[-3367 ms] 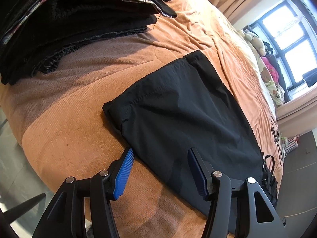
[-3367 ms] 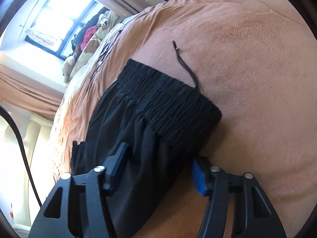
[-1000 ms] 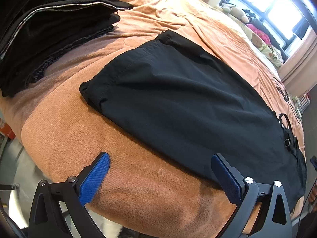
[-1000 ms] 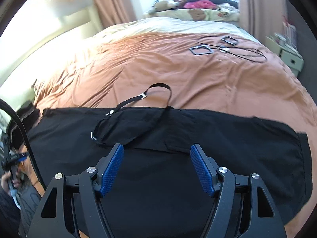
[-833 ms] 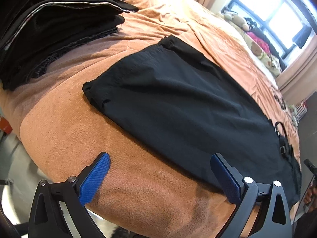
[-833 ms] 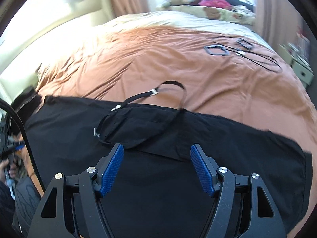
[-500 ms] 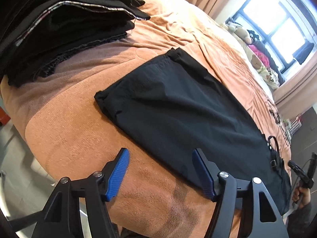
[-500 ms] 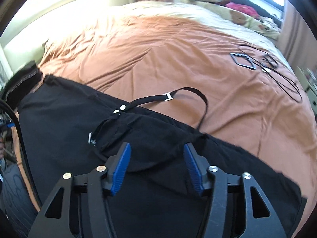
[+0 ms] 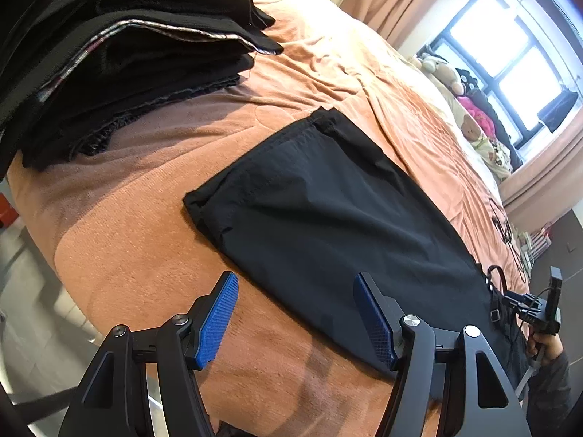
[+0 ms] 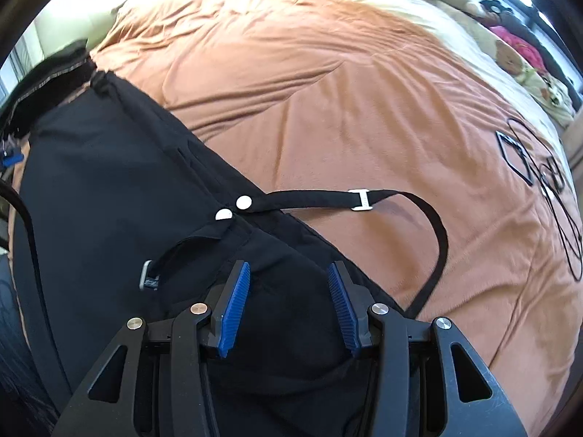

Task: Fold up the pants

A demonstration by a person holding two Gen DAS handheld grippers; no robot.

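Both grippers are at the near edge of the pants, ready to take the cloth for the next fold.

The black pants (image 9: 328, 218) lie flat on the orange blanket (image 9: 127, 236), beside the pile of clothes (image 9: 109, 54). The left gripper (image 9: 297, 318) is half open over the pants' near edge, holding nothing. The right gripper (image 10: 289, 307) has just been closing; cloth is between its jaws, but they do not press yet. Pinch all layers together, and keep the loose strap (image 10: 328, 196) out of the fold.
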